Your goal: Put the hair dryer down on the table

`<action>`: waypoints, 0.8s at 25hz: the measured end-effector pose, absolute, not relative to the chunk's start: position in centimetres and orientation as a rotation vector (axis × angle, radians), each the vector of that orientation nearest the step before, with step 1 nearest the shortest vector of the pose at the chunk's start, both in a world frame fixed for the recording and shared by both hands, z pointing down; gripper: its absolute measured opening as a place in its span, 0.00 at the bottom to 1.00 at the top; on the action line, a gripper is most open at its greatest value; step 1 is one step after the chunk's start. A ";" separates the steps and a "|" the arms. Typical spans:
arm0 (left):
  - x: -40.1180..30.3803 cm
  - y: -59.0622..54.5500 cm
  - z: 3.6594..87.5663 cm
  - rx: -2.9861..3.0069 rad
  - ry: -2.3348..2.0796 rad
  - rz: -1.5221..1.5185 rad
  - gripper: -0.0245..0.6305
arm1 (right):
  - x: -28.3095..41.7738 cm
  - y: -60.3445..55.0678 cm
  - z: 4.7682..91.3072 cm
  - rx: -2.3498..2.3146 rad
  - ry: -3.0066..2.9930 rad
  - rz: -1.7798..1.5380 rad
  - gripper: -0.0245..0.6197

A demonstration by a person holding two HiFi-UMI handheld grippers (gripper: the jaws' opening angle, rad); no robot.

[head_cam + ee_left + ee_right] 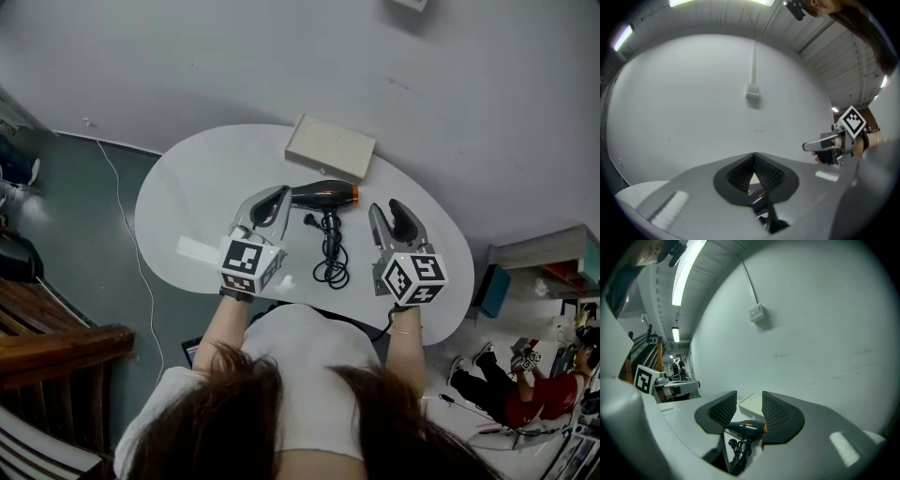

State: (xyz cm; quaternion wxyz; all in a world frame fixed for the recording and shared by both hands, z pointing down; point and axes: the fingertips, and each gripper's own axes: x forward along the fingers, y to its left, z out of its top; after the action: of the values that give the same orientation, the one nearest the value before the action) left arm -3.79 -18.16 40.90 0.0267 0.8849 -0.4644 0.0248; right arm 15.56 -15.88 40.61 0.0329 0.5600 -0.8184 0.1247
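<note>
A black hair dryer (323, 194) with an orange ring lies on its side on the white oval table (187, 187), and its cord (330, 255) is coiled toward me. My left gripper (272, 202) hovers just left of the dryer with its jaw tips meeting and nothing in them. My right gripper (389, 214) hovers to the dryer's right, jaws apart and empty. In the right gripper view the dryer (747, 426) shows beyond the gap of the gripper (749, 399), apart from the pads. In the left gripper view, part of the dryer (759, 197) shows below the shut gripper (753, 157).
A flat white box (330, 148) lies on the table behind the dryer, near the wall. A white strip (197, 249) lies at the table's left front. Wooden furniture (56, 347) stands at the left, and a person (525, 394) sits on the floor at the lower right.
</note>
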 end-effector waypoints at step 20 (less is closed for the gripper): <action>-0.6 -17.4 40.0 2.761 -1.357 0.034 0.12 | 22.2 -12.1 38.0 1.965 -2.466 0.279 0.04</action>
State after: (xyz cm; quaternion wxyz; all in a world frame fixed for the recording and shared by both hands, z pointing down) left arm -0.61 -17.42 40.05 0.0324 0.8969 -0.4408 0.0112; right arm 22.16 -12.11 37.95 -0.0119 0.6208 -0.7789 0.0882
